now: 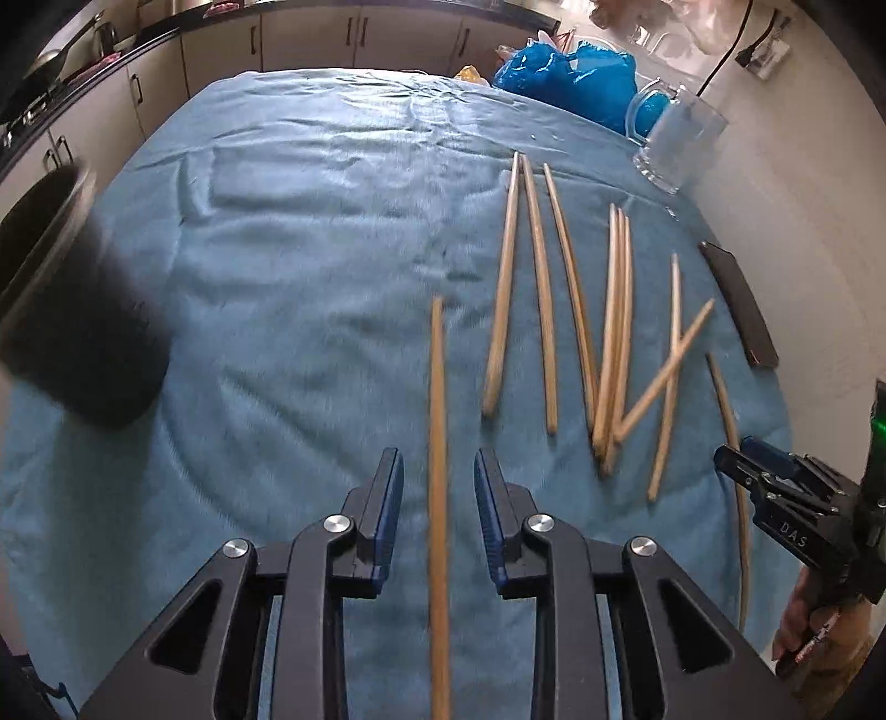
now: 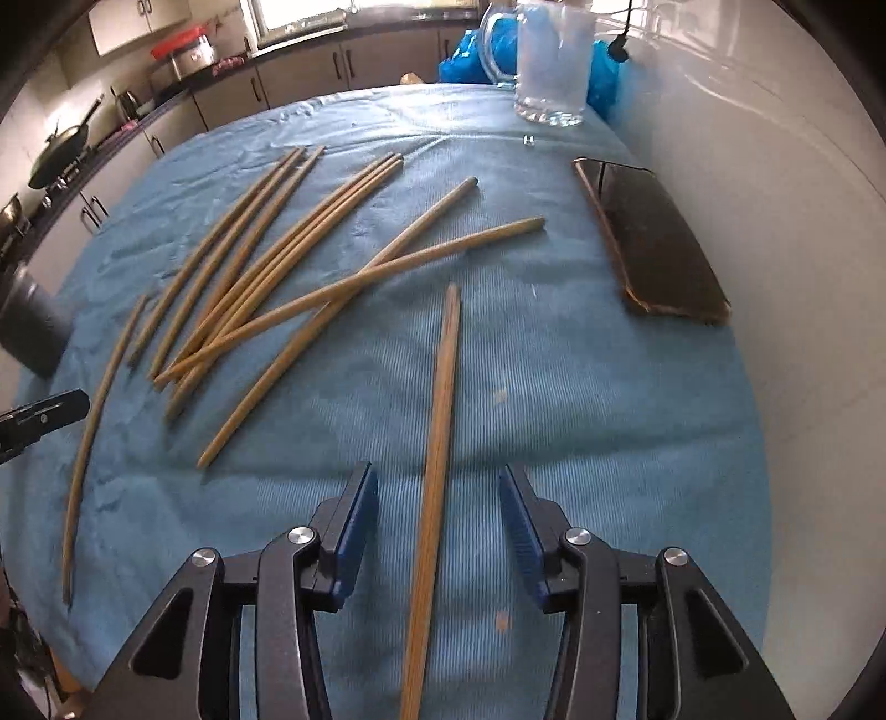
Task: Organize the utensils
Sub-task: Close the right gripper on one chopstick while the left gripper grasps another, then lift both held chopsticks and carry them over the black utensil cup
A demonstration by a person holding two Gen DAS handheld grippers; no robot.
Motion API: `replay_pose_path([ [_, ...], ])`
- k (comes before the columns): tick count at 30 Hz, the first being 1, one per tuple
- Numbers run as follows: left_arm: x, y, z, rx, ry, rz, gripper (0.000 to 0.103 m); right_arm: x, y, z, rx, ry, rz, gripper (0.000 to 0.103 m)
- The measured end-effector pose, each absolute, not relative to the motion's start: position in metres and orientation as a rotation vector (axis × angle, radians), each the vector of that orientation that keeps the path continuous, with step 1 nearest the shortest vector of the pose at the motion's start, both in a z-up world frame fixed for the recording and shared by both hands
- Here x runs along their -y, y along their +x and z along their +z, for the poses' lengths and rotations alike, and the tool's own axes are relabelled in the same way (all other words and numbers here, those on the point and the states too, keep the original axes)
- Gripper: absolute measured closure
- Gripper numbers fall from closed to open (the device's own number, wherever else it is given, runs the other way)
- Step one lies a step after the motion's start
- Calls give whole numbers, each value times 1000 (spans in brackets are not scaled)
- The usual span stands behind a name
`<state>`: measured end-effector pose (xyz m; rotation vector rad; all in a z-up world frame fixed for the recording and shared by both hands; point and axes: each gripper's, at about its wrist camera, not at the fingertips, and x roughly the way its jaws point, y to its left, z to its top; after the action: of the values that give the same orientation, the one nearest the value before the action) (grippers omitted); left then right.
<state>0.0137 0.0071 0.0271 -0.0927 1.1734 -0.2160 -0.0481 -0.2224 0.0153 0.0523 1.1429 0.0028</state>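
Observation:
Several wooden chopsticks lie scattered on the blue cloth; they also show in the right wrist view. My left gripper is open, with one chopstick lying on the cloth between its fingers. My right gripper is open, with another chopstick lying between its fingers. The right gripper also shows at the right edge of the left wrist view. A black cylindrical holder stands at the left, also seen in the right wrist view.
A glass mug stands at the far right by a blue plastic bag. A dark phone lies near the wall, right of the chopsticks. Kitchen cabinets run behind the table. A white wall borders the right side.

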Motion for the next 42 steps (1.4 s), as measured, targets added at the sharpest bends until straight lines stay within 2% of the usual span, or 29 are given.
replay_pose_path([
  [3,0,32,21,-1203,-71,-206,78,221,-27,15,-1165,17,3,54],
  [4,2,39,18,-1210,-79,-195,82,222,-19,16,-1176,15,3,54],
  [5,0,41,19,-1204,-81,-188,86,222,-16,16,-1183,16,3,56],
  [10,-7,55,17,-1219,-125,-192,94,222,3,17,-1226,-2,4,67],
  [16,-4,61,17,-1216,-115,-187,94,217,28,17,-1285,-13,8,68],
  [18,0,60,17,-1205,-92,-186,94,216,32,18,-1292,11,19,84],
  [19,1,60,17,-1202,-85,-190,98,213,31,18,-1287,3,23,90],
  [20,0,58,18,-1203,-93,-198,98,210,29,18,-1280,-10,24,95],
  [26,-15,14,58,-1062,-145,-250,98,200,-5,32,-1174,-4,62,96],
  [42,-42,-125,160,-679,-176,-387,98,153,-130,145,-720,81,236,96],
])
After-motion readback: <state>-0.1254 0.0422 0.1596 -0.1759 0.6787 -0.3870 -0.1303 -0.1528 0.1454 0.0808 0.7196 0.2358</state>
